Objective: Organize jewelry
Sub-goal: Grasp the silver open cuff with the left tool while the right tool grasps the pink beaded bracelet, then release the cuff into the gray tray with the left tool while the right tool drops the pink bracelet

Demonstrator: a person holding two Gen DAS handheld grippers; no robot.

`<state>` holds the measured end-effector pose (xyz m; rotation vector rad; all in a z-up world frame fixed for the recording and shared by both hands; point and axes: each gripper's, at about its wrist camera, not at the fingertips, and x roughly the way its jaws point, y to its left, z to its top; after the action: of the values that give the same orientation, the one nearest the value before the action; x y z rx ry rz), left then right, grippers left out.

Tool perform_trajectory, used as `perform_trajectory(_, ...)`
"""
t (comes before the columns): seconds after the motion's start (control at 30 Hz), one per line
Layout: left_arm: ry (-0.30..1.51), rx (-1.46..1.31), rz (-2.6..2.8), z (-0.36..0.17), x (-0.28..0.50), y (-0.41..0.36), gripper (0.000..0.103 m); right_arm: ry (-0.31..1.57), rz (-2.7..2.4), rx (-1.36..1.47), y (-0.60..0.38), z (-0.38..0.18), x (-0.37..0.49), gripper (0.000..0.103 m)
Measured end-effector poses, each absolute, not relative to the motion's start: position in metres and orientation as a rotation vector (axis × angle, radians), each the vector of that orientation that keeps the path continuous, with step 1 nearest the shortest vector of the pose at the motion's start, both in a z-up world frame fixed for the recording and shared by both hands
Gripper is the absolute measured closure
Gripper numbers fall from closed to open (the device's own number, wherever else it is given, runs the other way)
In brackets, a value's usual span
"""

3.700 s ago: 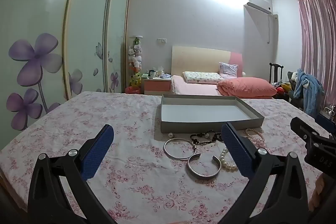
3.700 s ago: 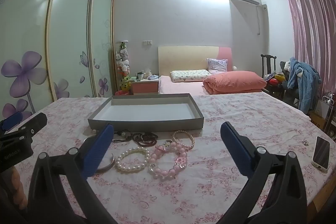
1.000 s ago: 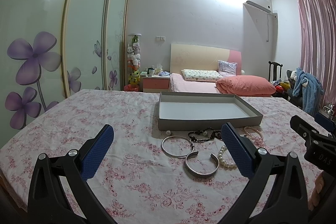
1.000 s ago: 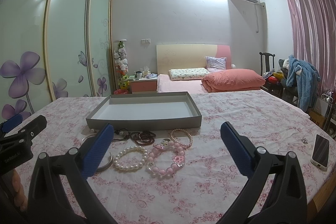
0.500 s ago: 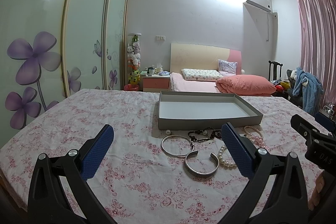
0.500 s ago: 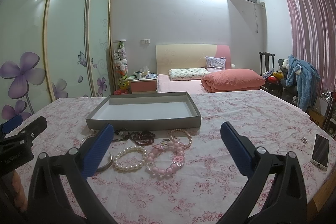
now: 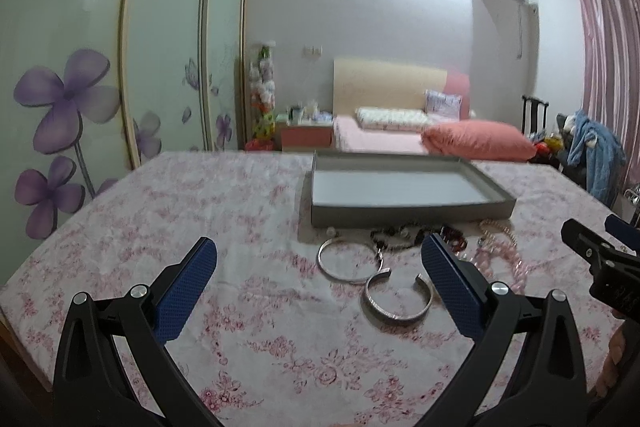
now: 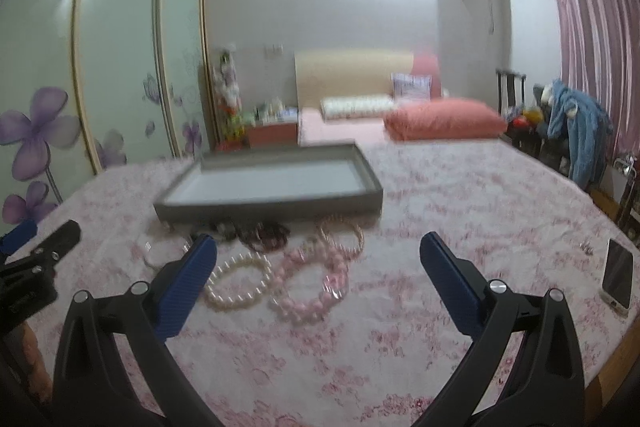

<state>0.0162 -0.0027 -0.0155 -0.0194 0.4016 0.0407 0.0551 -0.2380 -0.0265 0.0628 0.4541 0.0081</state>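
Observation:
A shallow grey tray (image 7: 404, 214) with a white floor stands on the floral tablecloth; it also shows in the right wrist view (image 8: 272, 207). In front of it lie a closed silver bangle (image 7: 349, 261), an open silver cuff (image 7: 397, 295), dark bead bracelets (image 7: 412, 237), a white pearl bracelet (image 8: 237, 279) and pink bead bracelets (image 8: 314, 281). My left gripper (image 7: 320, 285) is open and empty, above the cloth short of the bangles. My right gripper (image 8: 318, 281) is open and empty, just short of the pearl and pink bracelets.
A phone (image 8: 618, 277) lies at the table's right edge, with a small metal piece (image 8: 586, 247) near it. Wardrobe doors (image 7: 100, 67) stand left. A bed (image 7: 432, 137) and a chair with clothes (image 8: 572, 123) are behind the table.
Both grippers have moved forward and lower toward the jewelry, and the right one has swung right, so the tray now sits left in its view. Both stay open.

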Motion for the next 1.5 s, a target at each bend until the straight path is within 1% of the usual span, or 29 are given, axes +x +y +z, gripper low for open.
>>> perform_trajectory(0.13,0.522,-0.027,0.029,-0.024,0.031,-0.001,0.002,0.587,0.000,0.097,-0.247,-0.042,0.079,0.005)
perform_trajectory(0.17,0.545,-0.030,0.025,-0.026,0.034,-0.001,0.002,0.616,0.000,0.103,-0.249,-0.044,0.084,0.008)
perform_trajectory(0.23,0.610,-0.037,0.014,-0.031,0.042,-0.003,0.002,0.685,-0.001,0.096,-0.248,-0.048,0.096,0.025)
perform_trajectory(0.27,0.635,-0.040,0.010,-0.033,0.045,-0.004,0.002,0.715,-0.004,0.091,-0.247,-0.050,0.102,0.028)
perform_trajectory(0.33,0.698,-0.044,-0.011,-0.038,0.054,-0.007,0.002,0.759,-0.004,0.085,-0.247,-0.055,0.114,0.039)
perform_trajectory(0.57,0.808,0.040,-0.054,-0.051,0.072,-0.028,0.002,0.868,-0.025,0.059,-0.242,-0.074,0.142,0.044)
perform_trajectory(0.7,0.866,0.055,-0.066,-0.060,0.083,-0.036,0.002,0.925,-0.033,0.057,-0.242,-0.088,0.145,0.057)
perform_trajectory(0.77,0.887,0.062,-0.057,-0.063,0.087,-0.039,0.002,0.906,-0.042,0.048,-0.243,-0.089,0.142,0.063)
perform_trajectory(0.83,0.908,0.069,-0.058,-0.066,0.091,-0.043,0.002,0.903,-0.051,0.055,-0.245,-0.088,0.140,0.074)
perform_trajectory(0.9,0.923,0.074,-0.069,-0.068,0.093,-0.048,0.002,0.902,-0.058,0.070,-0.249,-0.088,0.141,0.079)
perform_trajectory(1.03,0.943,0.070,-0.094,-0.073,0.100,-0.055,0.003,0.900,-0.057,0.078,-0.252,-0.087,0.141,0.079)
perform_trajectory(1.1,0.950,0.067,-0.098,-0.074,0.102,-0.056,0.011,0.898,-0.059,0.074,-0.253,-0.087,0.142,0.079)
perform_trajectory(1.13,0.945,0.071,-0.094,-0.074,0.103,-0.057,0.012,0.898,-0.059,0.074,-0.253,-0.087,0.142,0.079)
perform_trajectory(1.2,0.939,0.068,-0.097,-0.072,0.104,-0.056,0.022,0.898,-0.059,0.076,-0.253,-0.087,0.142,0.079)
perform_trajectory(1.27,0.932,0.061,-0.103,-0.070,0.104,-0.054,0.027,0.897,-0.058,0.076,-0.254,-0.088,0.143,0.079)
perform_trajectory(1.3,0.929,0.061,-0.105,-0.069,0.105,-0.054,0.032,0.896,-0.056,0.077,-0.254,-0.087,0.143,0.079)
perform_trajectory(1.33,0.924,0.064,-0.104,-0.068,0.106,-0.055,0.035,0.895,-0.054,0.081,-0.255,-0.087,0.143,0.079)
perform_trajectory(1.5,0.917,0.061,-0.109,-0.069,0.107,-0.056,0.035,0.893,-0.042,0.099,-0.258,-0.087,0.144,0.079)
